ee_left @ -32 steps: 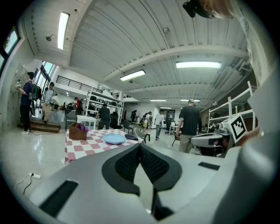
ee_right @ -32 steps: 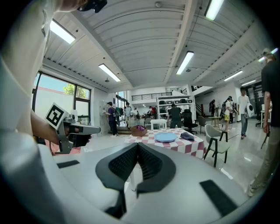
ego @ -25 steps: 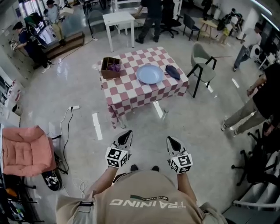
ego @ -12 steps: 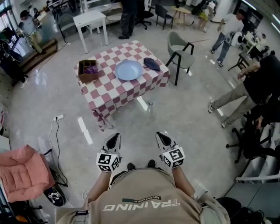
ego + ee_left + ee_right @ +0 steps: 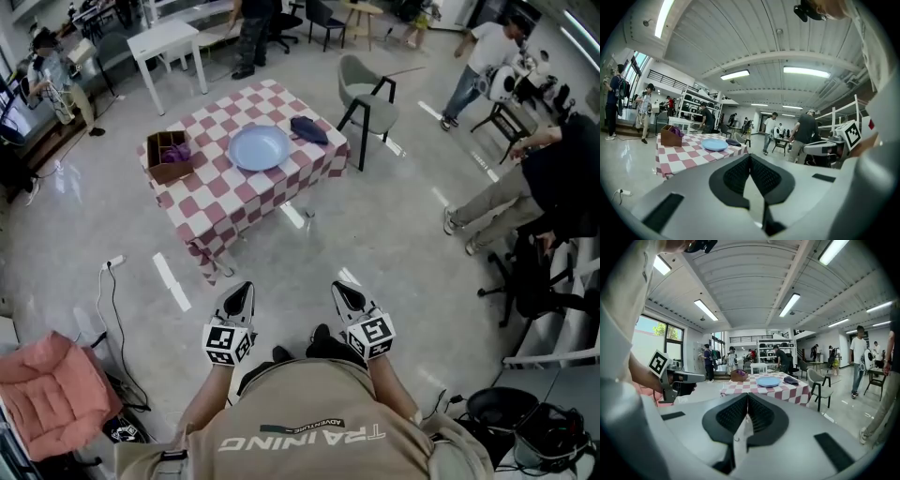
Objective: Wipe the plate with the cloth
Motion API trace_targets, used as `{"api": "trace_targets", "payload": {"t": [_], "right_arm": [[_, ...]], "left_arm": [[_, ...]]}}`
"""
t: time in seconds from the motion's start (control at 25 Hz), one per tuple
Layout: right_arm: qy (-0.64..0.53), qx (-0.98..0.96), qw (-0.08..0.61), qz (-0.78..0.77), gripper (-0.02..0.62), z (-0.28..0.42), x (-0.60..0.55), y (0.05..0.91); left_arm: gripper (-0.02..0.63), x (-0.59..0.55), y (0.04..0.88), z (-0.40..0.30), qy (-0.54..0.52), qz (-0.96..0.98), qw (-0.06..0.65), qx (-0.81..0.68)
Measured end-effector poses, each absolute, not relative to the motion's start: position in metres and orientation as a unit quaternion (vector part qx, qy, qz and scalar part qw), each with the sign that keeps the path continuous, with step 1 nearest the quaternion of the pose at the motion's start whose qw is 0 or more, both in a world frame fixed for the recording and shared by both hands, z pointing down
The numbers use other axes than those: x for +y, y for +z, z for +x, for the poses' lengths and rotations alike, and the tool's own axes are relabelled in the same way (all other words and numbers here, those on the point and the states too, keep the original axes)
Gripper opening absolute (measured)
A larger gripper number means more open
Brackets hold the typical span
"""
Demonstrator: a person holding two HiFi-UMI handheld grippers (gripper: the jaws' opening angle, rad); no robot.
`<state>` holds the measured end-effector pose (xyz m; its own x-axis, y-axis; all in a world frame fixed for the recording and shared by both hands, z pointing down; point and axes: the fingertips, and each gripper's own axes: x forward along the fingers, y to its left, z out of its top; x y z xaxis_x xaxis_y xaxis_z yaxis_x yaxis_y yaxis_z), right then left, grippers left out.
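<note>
A light blue plate [image 5: 259, 147] lies on a red-and-white checkered table [image 5: 217, 202] several steps ahead of me. Just right of the plate on the same table lies the dark blue cloth [image 5: 308, 129]. My left gripper [image 5: 242, 292] and right gripper [image 5: 342, 292] are held side by side in front of my body, far from the table, pointing toward it. Both are shut with nothing between the pads. The left gripper view shows the plate [image 5: 715, 145] and cloth [image 5: 733, 142] far past its tips; the right gripper view shows the plate [image 5: 768, 381] and cloth [image 5: 791, 379] too.
A brown box [image 5: 167, 156] with something purple inside stands at the table's left end. A grey chair [image 5: 367, 86] stands right of the table, a white table [image 5: 167, 39] behind it. People stand at the right and back. A cable [image 5: 108, 281] and pink cushion [image 5: 47, 389] lie at left.
My head view has swung, so the checkered table now sits further left in it. Both grippers stay shut and side by side; the left one has sunk slightly.
</note>
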<state>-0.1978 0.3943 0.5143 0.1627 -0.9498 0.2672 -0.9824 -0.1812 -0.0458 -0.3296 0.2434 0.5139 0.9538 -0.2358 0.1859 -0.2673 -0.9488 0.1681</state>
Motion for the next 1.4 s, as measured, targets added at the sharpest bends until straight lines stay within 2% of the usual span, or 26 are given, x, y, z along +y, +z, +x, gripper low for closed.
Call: {"api": "trace_targets", "payload": {"t": [0.84,1.16,1.4], "right_arm": [[0.109,-0.695,0.061,0.708,0.018,-0.073,0.324,0.515],[0.115,-0.709,0.066,0.693,0.018,-0.020,0.323,0.527],[0.130,-0.708,0.054,0.692,0.018,-0.003,0.319,0.536]], "left_arm": [[0.012,0.201,0.498,-0.210,0.077,0.979,0.084,-0.172],[0.012,0.216,0.503,-0.145,0.078,0.977,0.097,-0.176],[0.012,0.223,0.511,-0.127,0.101,0.976,0.099,-0.165]]}}
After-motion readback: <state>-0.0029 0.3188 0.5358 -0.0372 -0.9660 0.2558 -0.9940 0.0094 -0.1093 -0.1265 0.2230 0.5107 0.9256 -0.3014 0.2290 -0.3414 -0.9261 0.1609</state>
